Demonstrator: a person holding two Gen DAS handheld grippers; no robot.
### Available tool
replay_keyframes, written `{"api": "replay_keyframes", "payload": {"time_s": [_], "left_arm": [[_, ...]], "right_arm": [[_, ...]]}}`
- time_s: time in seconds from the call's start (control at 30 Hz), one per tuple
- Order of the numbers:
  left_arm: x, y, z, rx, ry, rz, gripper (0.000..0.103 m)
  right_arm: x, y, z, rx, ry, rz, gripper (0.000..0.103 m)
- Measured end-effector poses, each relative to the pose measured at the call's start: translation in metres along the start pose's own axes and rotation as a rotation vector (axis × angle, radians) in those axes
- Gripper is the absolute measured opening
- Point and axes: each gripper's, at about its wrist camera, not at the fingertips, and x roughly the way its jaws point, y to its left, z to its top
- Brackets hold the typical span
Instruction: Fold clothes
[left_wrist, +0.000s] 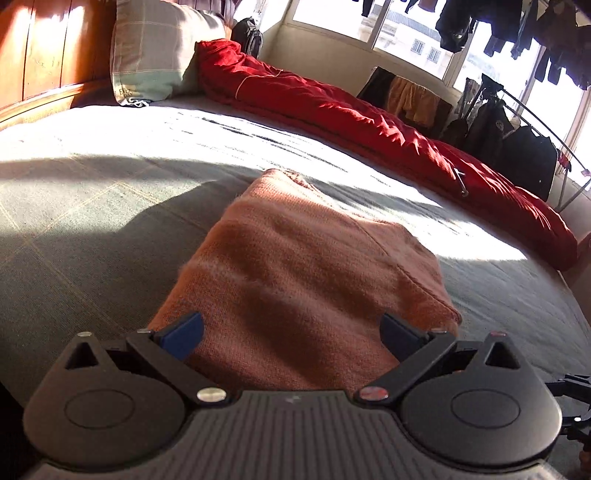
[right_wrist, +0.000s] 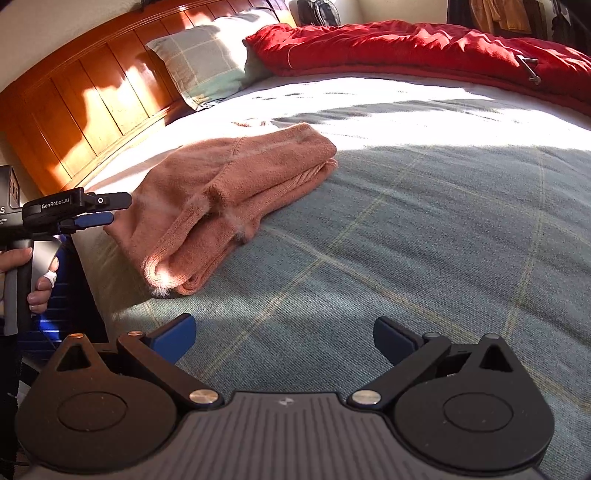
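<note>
A grey-green checked bedspread (right_wrist: 424, 221) is covering the bed, and a folded salmon knit garment (right_wrist: 229, 199) is lying on it, long axis running toward the wooden headboard (right_wrist: 92, 96). The left gripper (right_wrist: 110, 210), reading "GenRobot.AI", is hovering level at its near edge, hand (right_wrist: 35, 273) wrapping the grip, fingers spread wide, empty. The right gripper (right_wrist: 284, 339) is gaping empty over bare bedspread.

The folded sweater (right_wrist: 229, 199) lies on the bed (right_wrist: 424, 229), near its edge. From the right wrist view it sits at ten o'clock of the right gripper (right_wrist: 284, 338), well apart from it. The left gripper (right_wrist: 105, 210) hovers just beside the sweater's nine o'clock edge, a hand (right_wrist: 37, 273) below it on the grip. Behind the sweater, at twelve o'clock, a pillow (right_wrist: 207, 62) leans on the headboard (right_wrist: 85, 99); the quilt (right_wrist: 424, 48) lies along the far side at one o'clock.
</note>
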Motion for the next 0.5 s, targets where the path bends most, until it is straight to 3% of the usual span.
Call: {"api": "replay_keyframes", "payload": {"time_s": [0.2, 0.37, 0.5], "left_arm": [[0.000, -0.059, -0.019, 0.081, 0.016, -0.180, 0.102], [0.012, -0.080, -0.039, 0.103, 0.082, -0.100, 0.101], [-0.019, -0.090, -0.047, 0.105, -0.018, -0.065, 0.102]], "right_arm": [[-0.006, 0.002, 0.001, -0.004, -0.017, 0.004, 0.103], [-0.012, 0.009, -0.003, -0.022, -0.021, 0.035, 0.103], [-0.023, 0.014, -0.004, -0.043, -0.054, 0.065, 0.103]]}}
